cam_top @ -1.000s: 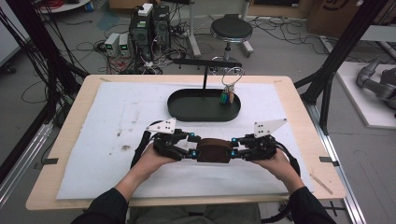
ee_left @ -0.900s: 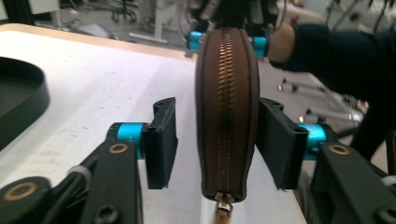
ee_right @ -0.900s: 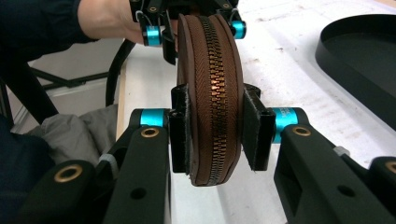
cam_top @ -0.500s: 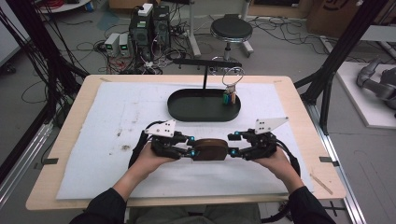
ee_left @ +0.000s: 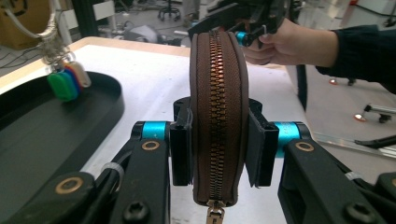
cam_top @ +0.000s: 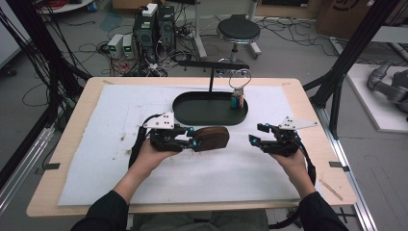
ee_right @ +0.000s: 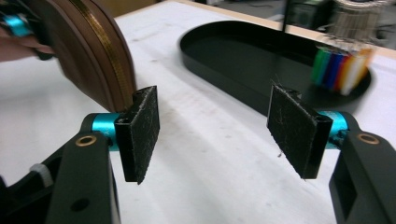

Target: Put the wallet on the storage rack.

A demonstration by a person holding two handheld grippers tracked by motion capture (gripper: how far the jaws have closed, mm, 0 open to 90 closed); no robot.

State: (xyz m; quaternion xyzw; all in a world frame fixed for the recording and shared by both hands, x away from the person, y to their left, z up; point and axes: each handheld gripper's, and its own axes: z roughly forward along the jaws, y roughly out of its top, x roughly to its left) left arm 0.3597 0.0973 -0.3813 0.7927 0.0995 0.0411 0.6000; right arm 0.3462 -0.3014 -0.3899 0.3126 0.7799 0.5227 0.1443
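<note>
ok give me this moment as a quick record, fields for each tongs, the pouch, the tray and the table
left tongs: shut on the brown zip pouch, pads on its two flat sides
right tongs: open, nothing between the pads, off to the pouch's right
pouch: zipper closed, held edge-on over the white mat
black oval tray: behind the pouch, coloured tags on a ring at its right end
table: wooden, mat on top

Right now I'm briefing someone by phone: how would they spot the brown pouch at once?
Start at the black oval tray on the white table mat. Just in front of it, the left tongs clamp a brown zipped pouch. It is the one brown, rounded thing there, with a brass zipper along its edge.
</note>
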